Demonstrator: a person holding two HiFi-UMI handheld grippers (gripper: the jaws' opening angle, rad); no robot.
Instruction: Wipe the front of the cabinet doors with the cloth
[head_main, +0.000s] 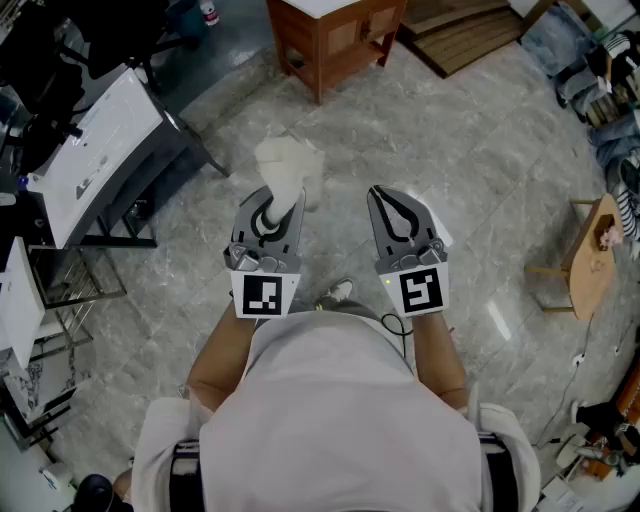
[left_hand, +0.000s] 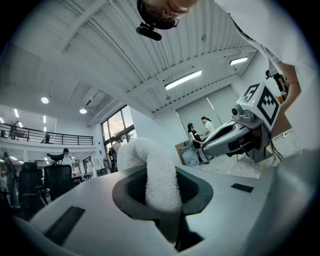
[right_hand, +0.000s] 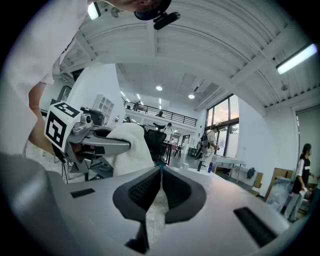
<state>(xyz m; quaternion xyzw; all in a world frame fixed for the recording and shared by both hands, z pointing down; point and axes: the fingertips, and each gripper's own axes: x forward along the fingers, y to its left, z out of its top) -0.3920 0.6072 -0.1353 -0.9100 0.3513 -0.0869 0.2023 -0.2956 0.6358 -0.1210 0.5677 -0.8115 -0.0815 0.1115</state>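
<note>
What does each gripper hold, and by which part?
Left gripper pinches the white cloth by a narrow fold, the bulk beyond its jaws. Right gripper, shut, holds nothing.

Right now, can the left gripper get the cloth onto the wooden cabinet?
Probably not yet: the left gripper, jaws shut on the cloth, is held well apart from the wooden cabinet. Only floor lies between.

open office hall — mezzanine railing (left_hand: 50, 136), desk chairs (left_hand: 61, 179).
</note>
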